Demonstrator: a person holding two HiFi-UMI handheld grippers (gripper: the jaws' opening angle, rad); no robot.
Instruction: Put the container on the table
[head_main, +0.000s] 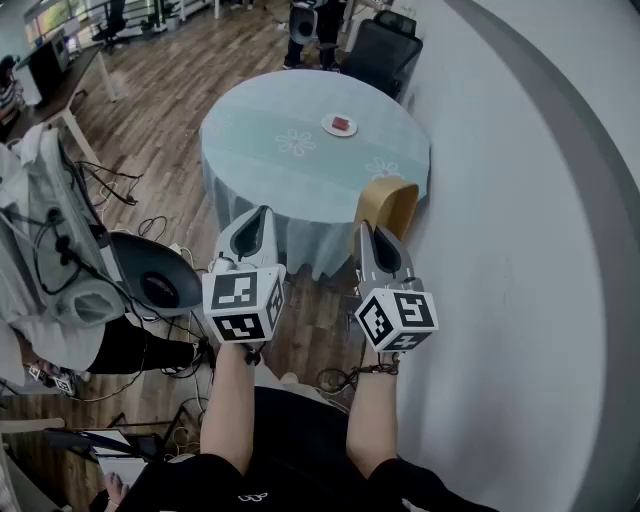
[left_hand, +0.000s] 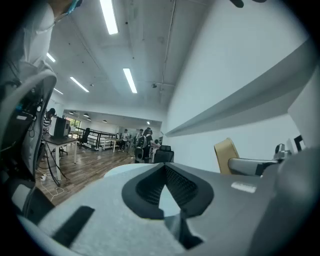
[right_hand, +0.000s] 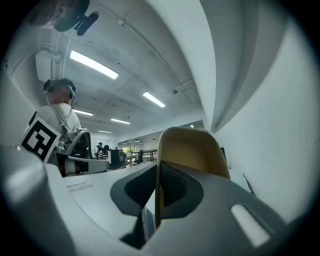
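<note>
A tan open-topped container (head_main: 388, 205) hangs at the near right edge of the round table (head_main: 270, 160), which has a pale blue cloth. My right gripper (head_main: 366, 228) is shut on the container's rim. In the right gripper view the tan wall (right_hand: 192, 150) stands pinched between the jaws (right_hand: 157, 172). My left gripper (head_main: 262, 212) is level beside it, shut and holding nothing. Its tips (left_hand: 165, 167) meet over the table edge. The left gripper view also shows the container (left_hand: 226, 152) off to the right.
A small white plate (head_main: 339, 125) with something red sits on the far side of the table. A black chair (head_main: 385, 50) stands behind it. A curved white wall (head_main: 520, 250) runs close on the right. Desks, cables and a black dish-shaped object (head_main: 155, 275) crowd the left.
</note>
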